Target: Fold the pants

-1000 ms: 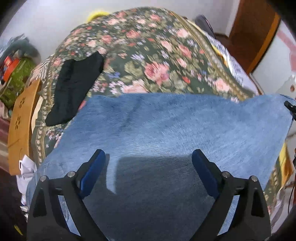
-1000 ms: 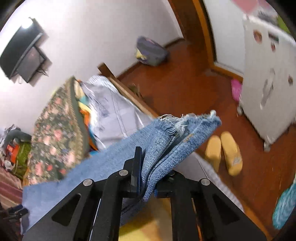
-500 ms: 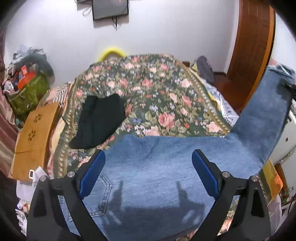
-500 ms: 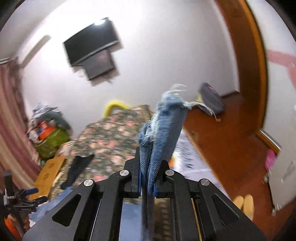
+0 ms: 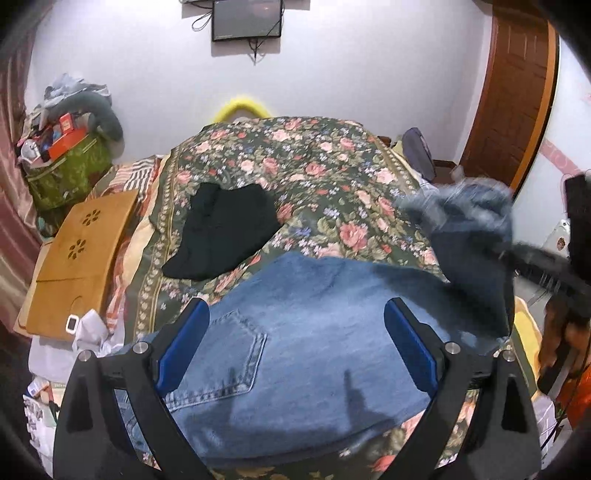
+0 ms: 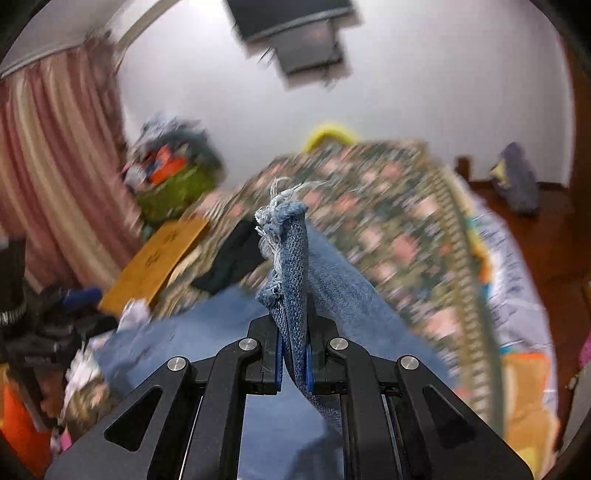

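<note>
While clamped hard on the frayed hem of the blue jeans (image 6: pixel 291 258), holds that leg end up in the air with the right gripper (image 6: pixel 293 354), blue pads pressed on the cloth from both sides, white threads sticking out on top. Hangs the left gripper (image 5: pixel 297 306) over the seat of the jeans, its two blue fingers (image 5: pixel 183 347) wide apart with nothing pinched between them; cannot tell if touching the cloth. Lies spread flat on the bed under that open claw, back pocket (image 5: pixel 221 362) facing up, one leg rising off to the right to the blurry lifted hem. Rests on a flowery bedspread (image 5: pixel 314 166) that covers the whole bed. Just past the jeans, on the left part of the bedspread, a black garment (image 5: pixel 225 232), apart from the denim. Beside the bed on the left, a wooden tray (image 5: pixel 81 251) with flower-shaped holes, then a green bag (image 5: pixel 70 173) stuffed full. Behind the bed, a yellow hoop (image 5: pixel 242 107) peeking up by the white wall. High on that wall, a TV (image 5: pixel 246 18). Far right, a brown door (image 5: pixel 513 92); far left, a pink curtain (image 6: pixel 55 166).
</note>
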Action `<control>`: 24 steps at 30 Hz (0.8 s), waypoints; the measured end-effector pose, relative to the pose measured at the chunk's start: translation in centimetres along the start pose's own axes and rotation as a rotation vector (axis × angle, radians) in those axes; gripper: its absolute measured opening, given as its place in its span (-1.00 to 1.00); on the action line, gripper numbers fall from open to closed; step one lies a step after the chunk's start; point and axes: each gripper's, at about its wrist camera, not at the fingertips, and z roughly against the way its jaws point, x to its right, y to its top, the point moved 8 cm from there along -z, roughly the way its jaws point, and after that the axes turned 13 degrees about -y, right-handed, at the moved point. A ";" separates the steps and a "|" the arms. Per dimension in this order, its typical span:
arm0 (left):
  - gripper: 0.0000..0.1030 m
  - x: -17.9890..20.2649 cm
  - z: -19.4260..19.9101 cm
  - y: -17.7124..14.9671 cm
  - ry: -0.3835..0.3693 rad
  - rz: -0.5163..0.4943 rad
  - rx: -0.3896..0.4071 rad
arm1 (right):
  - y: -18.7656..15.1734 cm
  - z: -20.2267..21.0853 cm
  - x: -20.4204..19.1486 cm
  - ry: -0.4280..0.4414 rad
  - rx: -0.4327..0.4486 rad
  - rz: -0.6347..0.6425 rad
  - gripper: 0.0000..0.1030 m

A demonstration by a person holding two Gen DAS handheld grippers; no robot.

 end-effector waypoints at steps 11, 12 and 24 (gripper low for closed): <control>0.87 -0.2 -1.5 -1.8 0.021 -0.003 -0.048 | -7.6 -4.5 -6.1 0.086 -0.276 0.174 -0.44; 0.87 -0.1 -1.7 -1.8 0.022 -0.007 -0.051 | -7.8 -4.1 -6.6 0.102 -0.282 0.172 -0.28; 0.94 2.5 -3.9 0.9 -0.015 -0.046 -0.071 | -2.2 1.2 -1.4 0.049 -0.099 0.091 0.30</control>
